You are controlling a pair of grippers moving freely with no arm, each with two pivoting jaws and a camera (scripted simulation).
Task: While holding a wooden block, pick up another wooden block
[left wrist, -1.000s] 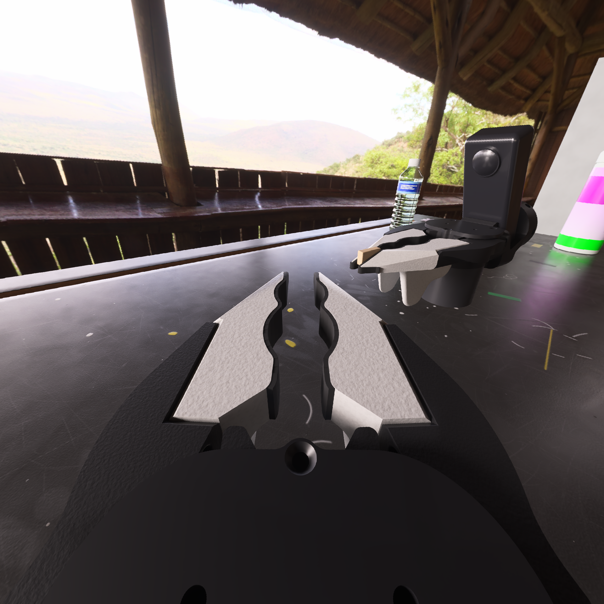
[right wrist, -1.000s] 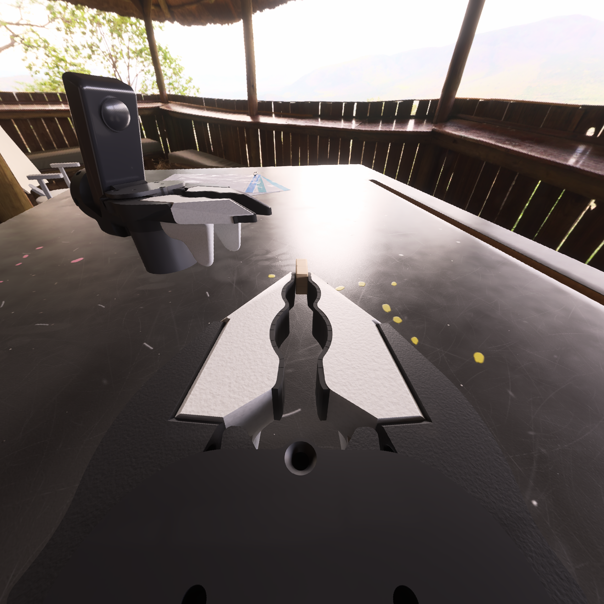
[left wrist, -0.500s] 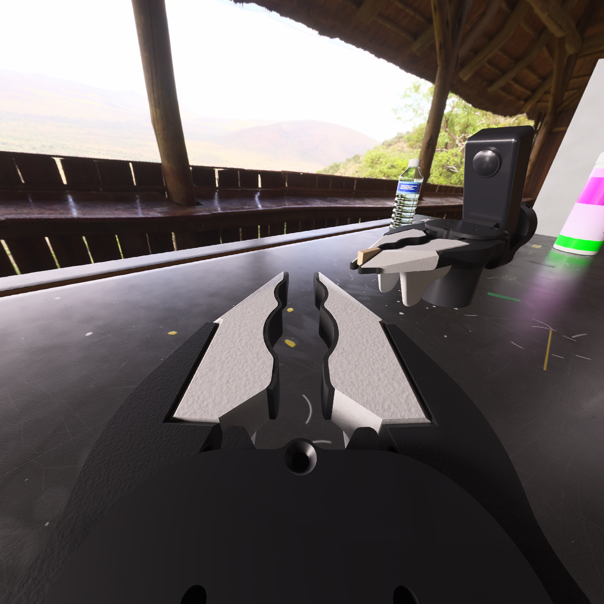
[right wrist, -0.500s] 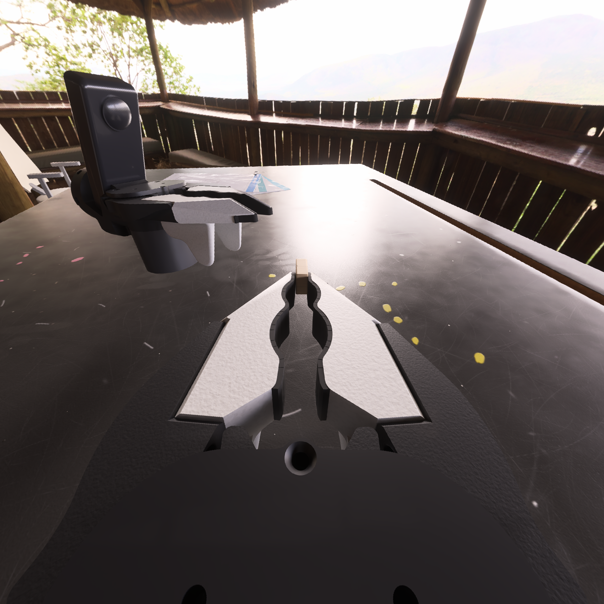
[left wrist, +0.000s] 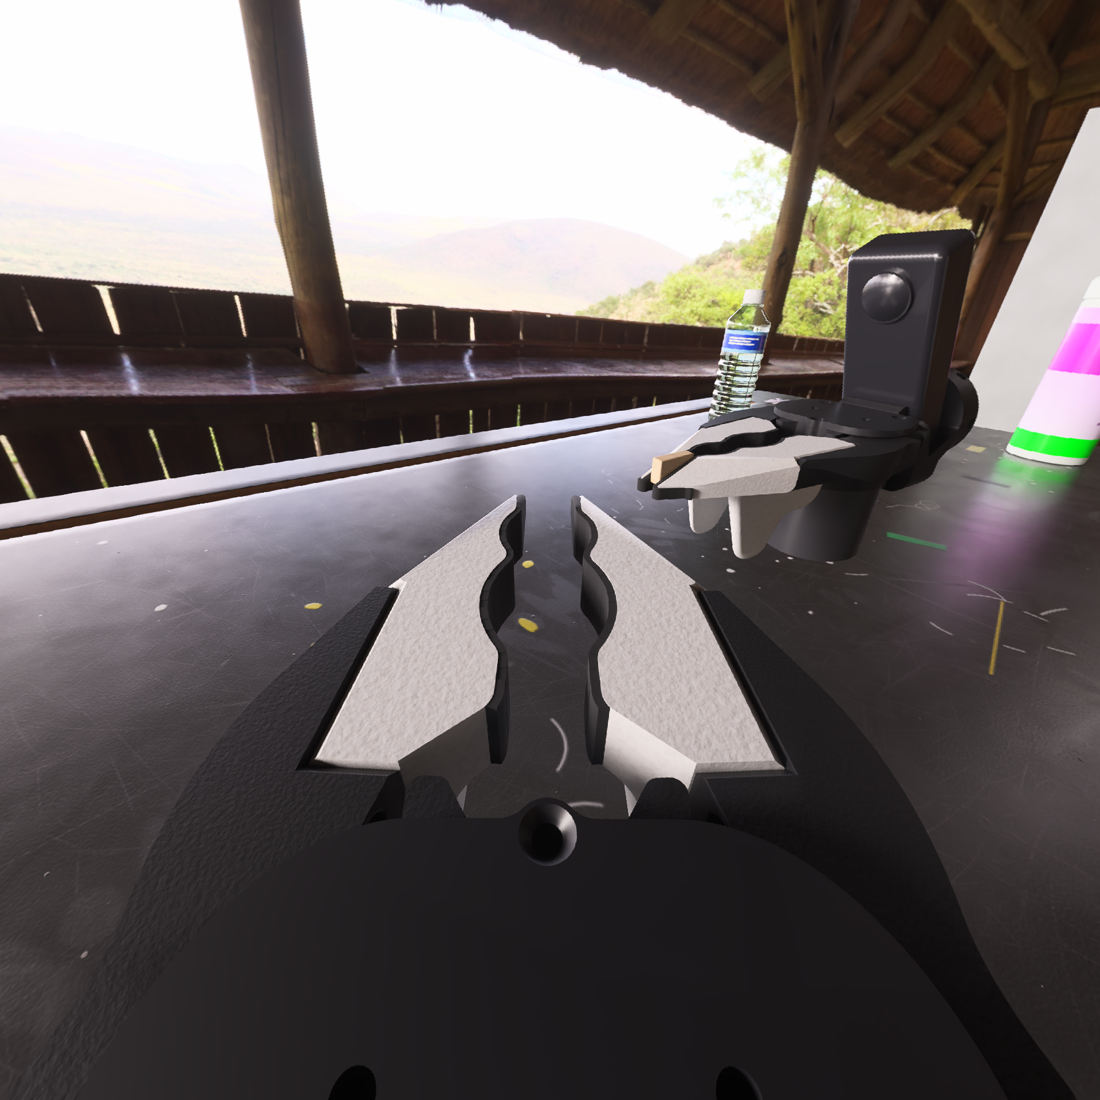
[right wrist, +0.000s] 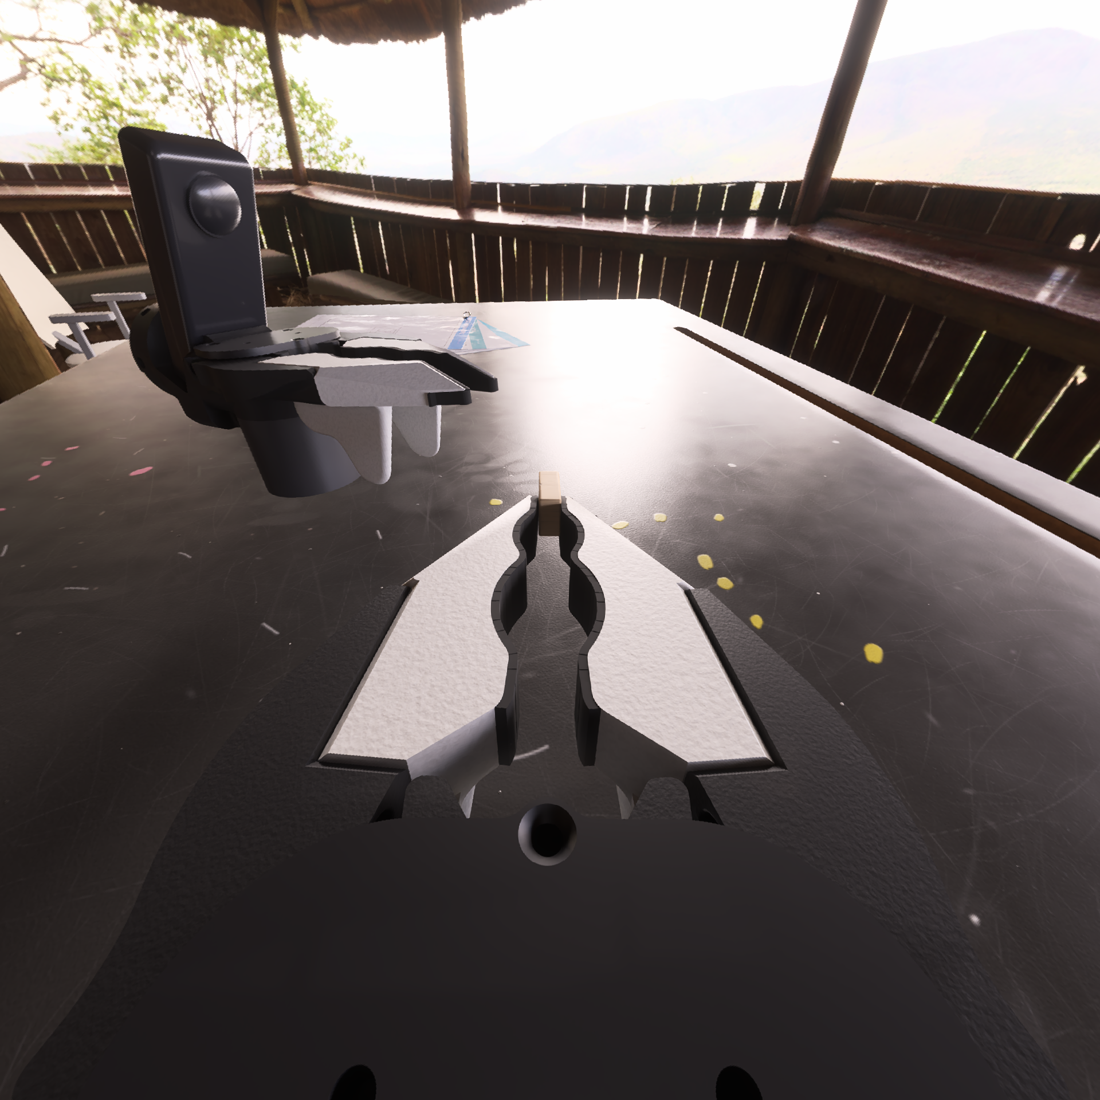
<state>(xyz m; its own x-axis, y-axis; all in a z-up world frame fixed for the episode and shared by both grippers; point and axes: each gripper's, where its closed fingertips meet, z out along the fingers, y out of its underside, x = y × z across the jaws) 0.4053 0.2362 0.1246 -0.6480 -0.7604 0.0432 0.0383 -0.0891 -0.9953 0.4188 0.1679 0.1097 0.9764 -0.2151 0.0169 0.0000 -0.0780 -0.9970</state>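
Observation:
My right gripper (right wrist: 549, 501) is shut on a small light wooden block (right wrist: 548, 503) pinched upright at its fingertips, held above the dark table (right wrist: 774, 536). It also shows in the left wrist view (left wrist: 661, 479), with the block (left wrist: 669, 466) sticking out of its tips. My left gripper (left wrist: 547, 503) is open a narrow gap with nothing between its fingers, hovering over the table. In the right wrist view the left gripper (right wrist: 476, 390) floats to the upper left, apart from the right one. No second wooden block shows in either view.
A clear water bottle (left wrist: 741, 363) stands at the table's far edge. A white, pink and green bottle (left wrist: 1065, 405) stands at the right. A paper sheet (right wrist: 416, 333) lies at the far end. A raised rim (left wrist: 297, 476) runs along the table's side.
Almost nothing. In the right wrist view the left gripper has drifted very slightly to the right. The block stays pinched in the right gripper.

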